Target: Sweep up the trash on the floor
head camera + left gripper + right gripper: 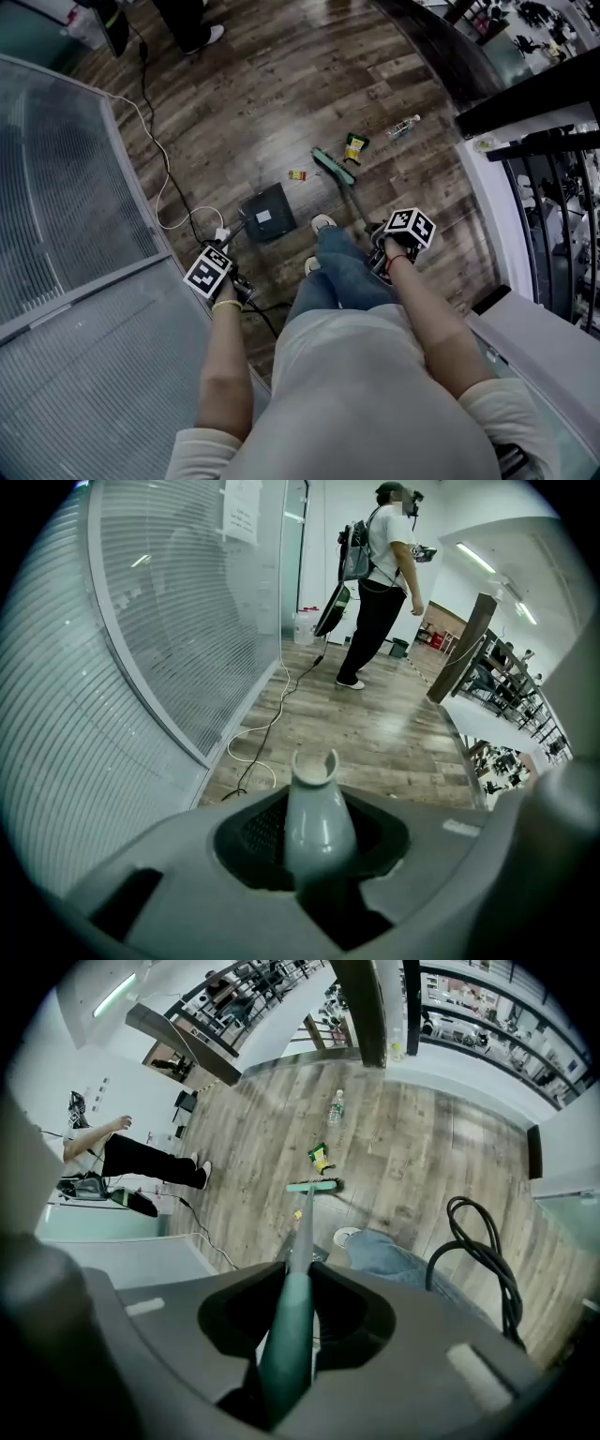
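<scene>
My left gripper (232, 279) (315, 860) is shut on the grey dustpan handle (317, 813), whose clip end sticks up between the jaws. The dark dustpan (267, 213) rests on the wood floor ahead of my feet. In my right gripper (382, 247) (286, 1354), which is shut, sits the teal broom handle (292, 1312). The broom head (333, 167) (313, 1186) lies on the floor beyond the pan. A yellow-green wrapper (354, 147) (321, 1156) lies just past it. A small yellow scrap (297, 174) (297, 1214) sits between broom and pan. A plastic bottle (404, 125) (337, 1105) lies farther off.
A curved glass wall with blinds (66, 197) (159, 621) runs along my left. A white cable (159, 178) and a black one trail beside it. Another person (380, 583) (141, 1157) stands farther down the floor. A white ledge and railing (534, 178) border the right.
</scene>
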`<state>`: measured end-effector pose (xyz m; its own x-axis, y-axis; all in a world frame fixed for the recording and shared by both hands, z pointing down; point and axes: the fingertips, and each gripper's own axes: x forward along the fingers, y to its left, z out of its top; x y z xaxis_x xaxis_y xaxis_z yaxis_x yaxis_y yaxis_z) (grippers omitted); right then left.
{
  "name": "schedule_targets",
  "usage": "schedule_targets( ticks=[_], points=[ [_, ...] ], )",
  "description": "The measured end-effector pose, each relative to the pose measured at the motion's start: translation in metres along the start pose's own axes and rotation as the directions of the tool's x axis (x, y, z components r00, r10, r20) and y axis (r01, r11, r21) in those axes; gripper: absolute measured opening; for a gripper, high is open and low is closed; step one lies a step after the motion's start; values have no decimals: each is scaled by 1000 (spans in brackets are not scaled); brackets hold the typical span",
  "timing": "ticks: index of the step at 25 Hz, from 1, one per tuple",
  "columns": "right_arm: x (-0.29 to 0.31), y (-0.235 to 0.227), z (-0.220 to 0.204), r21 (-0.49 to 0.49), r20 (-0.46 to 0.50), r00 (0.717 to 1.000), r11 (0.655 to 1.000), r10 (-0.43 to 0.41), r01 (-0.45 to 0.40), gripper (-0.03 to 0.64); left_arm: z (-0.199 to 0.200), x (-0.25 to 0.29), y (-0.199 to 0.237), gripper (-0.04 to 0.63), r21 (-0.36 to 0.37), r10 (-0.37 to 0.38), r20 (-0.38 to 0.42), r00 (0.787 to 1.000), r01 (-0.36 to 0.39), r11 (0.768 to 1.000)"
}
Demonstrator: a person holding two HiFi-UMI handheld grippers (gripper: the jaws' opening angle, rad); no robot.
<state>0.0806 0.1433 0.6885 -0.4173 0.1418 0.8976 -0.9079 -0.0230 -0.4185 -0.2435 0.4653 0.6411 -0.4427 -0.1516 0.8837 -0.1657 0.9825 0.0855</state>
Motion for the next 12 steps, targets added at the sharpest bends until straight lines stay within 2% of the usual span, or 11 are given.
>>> schedule_targets(
  ticks=[12],
  points=[
    [29, 37, 9, -122, -35, 996, 990, -78, 74, 97, 20, 17, -1, 94, -27, -10, -21, 1000, 10, 1000]
  ],
)
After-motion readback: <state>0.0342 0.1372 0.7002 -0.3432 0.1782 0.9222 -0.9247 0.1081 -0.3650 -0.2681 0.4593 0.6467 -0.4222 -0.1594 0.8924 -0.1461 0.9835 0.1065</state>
